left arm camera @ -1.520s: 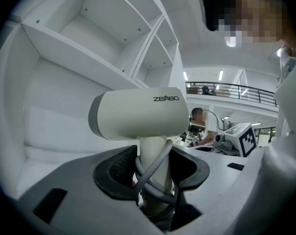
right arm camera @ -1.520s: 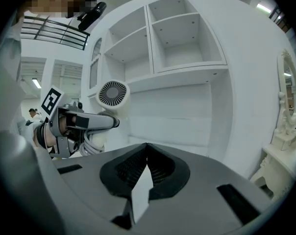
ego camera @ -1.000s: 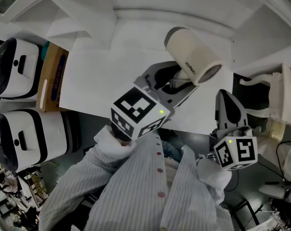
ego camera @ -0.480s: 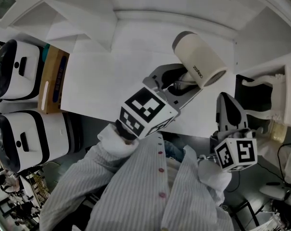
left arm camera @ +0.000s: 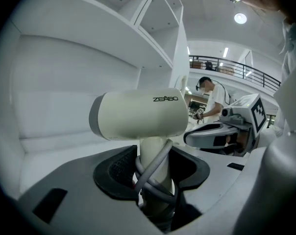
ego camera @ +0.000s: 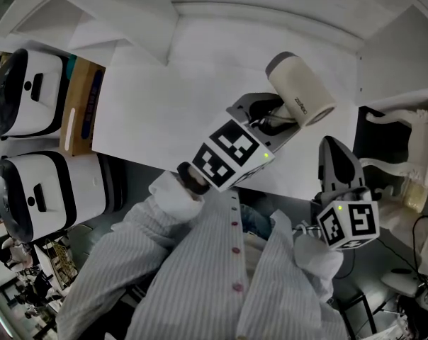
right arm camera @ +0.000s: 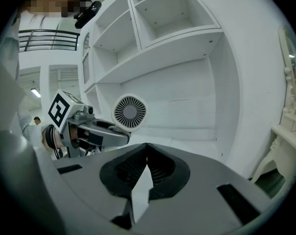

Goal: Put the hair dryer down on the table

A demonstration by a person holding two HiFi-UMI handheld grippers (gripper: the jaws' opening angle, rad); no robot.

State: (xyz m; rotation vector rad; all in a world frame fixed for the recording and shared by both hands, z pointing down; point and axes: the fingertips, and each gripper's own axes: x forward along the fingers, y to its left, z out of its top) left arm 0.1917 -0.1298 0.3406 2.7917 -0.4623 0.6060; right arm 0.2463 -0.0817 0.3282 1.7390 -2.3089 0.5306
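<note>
A cream hair dryer (ego camera: 300,89) with a grey rear band stands barrel-up above the white table (ego camera: 157,112), toward its right side. My left gripper (ego camera: 271,115) is shut on the dryer's handle. In the left gripper view the handle (left arm camera: 155,163), with the grey cord wound round it, sits between the jaws under the barrel (left arm camera: 138,114). My right gripper (ego camera: 334,151) hangs off the table's front right edge; its jaws meet at the tips with nothing in them (right arm camera: 145,155). From the right gripper view I see the dryer's round grille (right arm camera: 130,111).
Two white machines (ego camera: 31,94) (ego camera: 40,193) and a cardboard box (ego camera: 81,108) stand left of the table. White shelves (right arm camera: 158,28) rise behind it. An ornate white piece of furniture (ego camera: 412,137) is at the right. A person (left arm camera: 210,97) stands far off.
My left gripper has carried the dryer down and to the right, closer to the tabletop. The right gripper has sunk slightly and stays shut.
</note>
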